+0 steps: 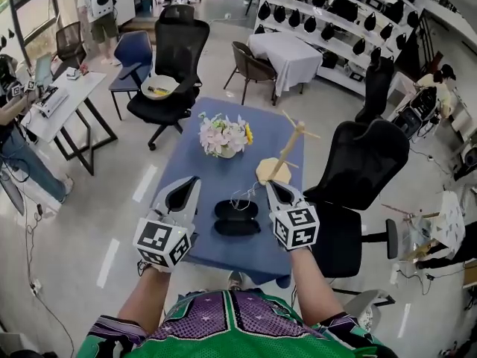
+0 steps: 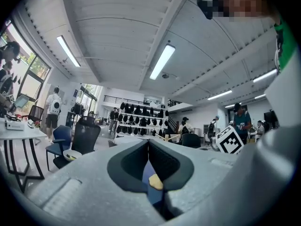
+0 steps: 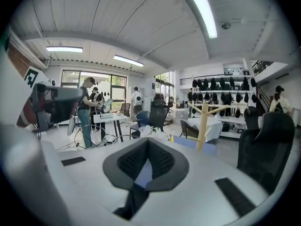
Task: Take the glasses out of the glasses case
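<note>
An open black glasses case (image 1: 237,218) lies on the blue table (image 1: 194,155), its two halves side by side. Just beyond it lies a thin wire-framed pair of glasses (image 1: 244,196). My left gripper (image 1: 194,183) hovers left of the case, shut and holding nothing. To the right of the case is my right gripper (image 1: 270,187), also shut and empty, its tip close to the glasses. In the left gripper view the jaws (image 2: 148,142) meet; in the right gripper view the jaws (image 3: 147,141) meet too. Neither gripper view shows the case.
A vase of flowers (image 1: 223,135) (image 3: 149,130) stands mid-table, with a wooden stand (image 1: 282,159) (image 3: 203,126) to its right. Black office chairs (image 1: 358,177) flank the table. A white desk (image 1: 56,107) with people stands left; a rack of helmets (image 1: 328,13) lines the back.
</note>
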A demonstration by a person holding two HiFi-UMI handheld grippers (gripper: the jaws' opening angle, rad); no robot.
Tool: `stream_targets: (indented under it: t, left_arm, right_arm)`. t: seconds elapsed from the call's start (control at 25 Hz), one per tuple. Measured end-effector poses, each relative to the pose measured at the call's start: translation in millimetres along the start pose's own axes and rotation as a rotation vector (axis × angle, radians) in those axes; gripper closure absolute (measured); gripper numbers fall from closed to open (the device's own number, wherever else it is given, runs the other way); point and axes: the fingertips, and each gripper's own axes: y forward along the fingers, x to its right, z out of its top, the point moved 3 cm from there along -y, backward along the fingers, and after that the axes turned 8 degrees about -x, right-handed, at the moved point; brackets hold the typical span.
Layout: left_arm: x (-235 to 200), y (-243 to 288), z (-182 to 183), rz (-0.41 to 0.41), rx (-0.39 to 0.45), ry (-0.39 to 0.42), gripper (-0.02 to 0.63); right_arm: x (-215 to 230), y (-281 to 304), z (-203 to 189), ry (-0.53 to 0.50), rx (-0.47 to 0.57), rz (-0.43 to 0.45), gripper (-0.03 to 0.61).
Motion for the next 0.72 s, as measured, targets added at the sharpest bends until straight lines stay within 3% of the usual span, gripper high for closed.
stream_targets:
  t: [0.44, 0.72]
  left_arm:
    - [-1, 5, 31, -0.013, 0.064, 0.026, 0.597]
    - [1, 2, 45, -0.026, 0.081, 0.044, 0.597]
  right_arm:
    - [4, -52, 57, 0.034, 0.181, -0.04, 0.577]
    - [4, -79, 74, 0.039, 0.227, -0.073, 0.577]
